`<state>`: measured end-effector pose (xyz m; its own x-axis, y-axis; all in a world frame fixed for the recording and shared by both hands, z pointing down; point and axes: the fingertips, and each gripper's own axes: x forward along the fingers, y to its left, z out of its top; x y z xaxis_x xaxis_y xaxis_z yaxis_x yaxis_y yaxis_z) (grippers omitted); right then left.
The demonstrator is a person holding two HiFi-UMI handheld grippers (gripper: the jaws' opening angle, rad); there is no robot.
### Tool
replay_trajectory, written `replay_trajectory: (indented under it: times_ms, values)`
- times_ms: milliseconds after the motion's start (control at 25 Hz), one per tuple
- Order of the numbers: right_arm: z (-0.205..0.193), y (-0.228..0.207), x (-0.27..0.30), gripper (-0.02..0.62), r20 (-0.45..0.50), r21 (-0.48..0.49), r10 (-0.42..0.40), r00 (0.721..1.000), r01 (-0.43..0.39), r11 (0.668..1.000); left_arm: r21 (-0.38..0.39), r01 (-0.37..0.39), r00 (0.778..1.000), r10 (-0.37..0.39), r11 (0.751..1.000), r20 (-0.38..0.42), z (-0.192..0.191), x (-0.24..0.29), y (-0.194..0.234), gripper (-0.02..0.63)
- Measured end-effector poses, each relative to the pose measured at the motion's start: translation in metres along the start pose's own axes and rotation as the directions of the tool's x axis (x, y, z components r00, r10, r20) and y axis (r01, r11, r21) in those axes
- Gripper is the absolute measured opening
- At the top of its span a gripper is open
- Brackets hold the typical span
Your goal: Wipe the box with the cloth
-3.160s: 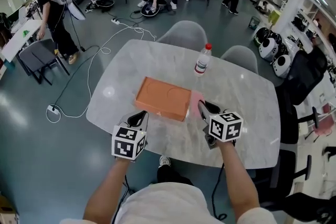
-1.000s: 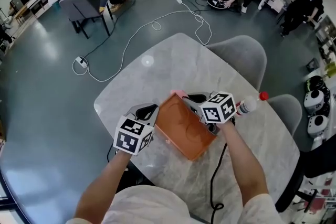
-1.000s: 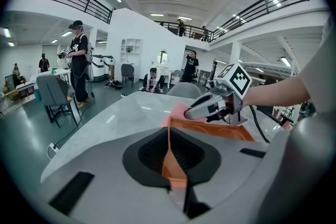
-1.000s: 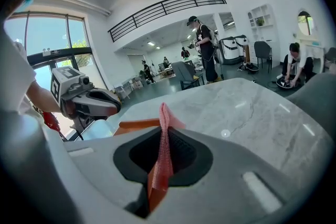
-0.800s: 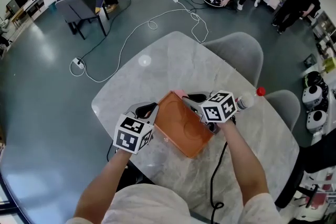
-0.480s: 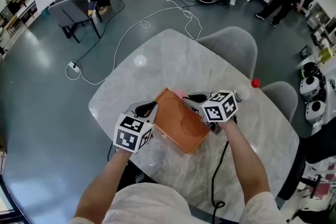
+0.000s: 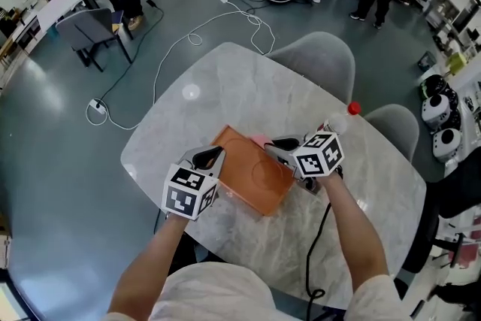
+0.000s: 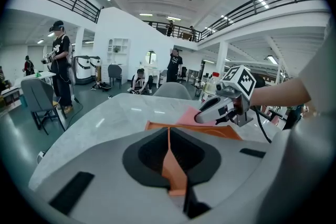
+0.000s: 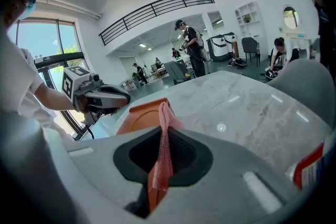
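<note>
Left claw [image 7: 211,155] clamped on box [image 7: 248,178] edge (right claw [image 7: 275,146] on cloth [image 7: 259,140])

matt orange box [image 7: 252,180], soft pink cloth [image 9: 161,136], glossy marbled table [image 7: 225,86], clear plastic bottle [image 7: 338,119]

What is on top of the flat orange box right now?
A pink cloth, pinched in the right gripper, lies on the far edge of the orange box. The surface beneath them is hidden.
</note>
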<state>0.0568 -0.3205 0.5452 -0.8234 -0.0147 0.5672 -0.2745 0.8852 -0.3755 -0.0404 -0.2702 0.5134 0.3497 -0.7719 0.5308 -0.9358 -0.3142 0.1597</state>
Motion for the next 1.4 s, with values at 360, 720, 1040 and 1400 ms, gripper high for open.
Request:
replay_trajectory:
  times_ms: [360, 720, 1040, 1400]
  values:
    - [-0.013, -0.001, -0.023, 0.018, 0.008, 0.031, -0.04, 0.999, 0.04, 0.999, 0.024, 0.034, 0.999, -0.034, 0.999, -0.004, 0.005, 0.005, -0.012, 0.017]
    - [-0.031, 0.0, -0.046, 0.018, 0.004, 0.068, -0.08, 0.997, 0.08, 0.994, 0.038, 0.092, 0.996, -0.092, 0.995, -0.005, 0.012, 0.011, -0.03, 0.017]
    - [-0.048, 0.001, -0.067, 0.018, -0.002, 0.103, -0.122, 0.993, 0.122, 0.987, 0.057, 0.137, 0.991, -0.137, 0.989, -0.007, 0.018, 0.018, -0.043, 0.017]
    - [-0.062, 0.002, -0.087, 0.018, -0.013, 0.144, -0.171, 0.985, 0.171, 0.975, 0.074, 0.184, 0.983, -0.184, 0.98, -0.012, 0.021, 0.024, -0.049, 0.017]
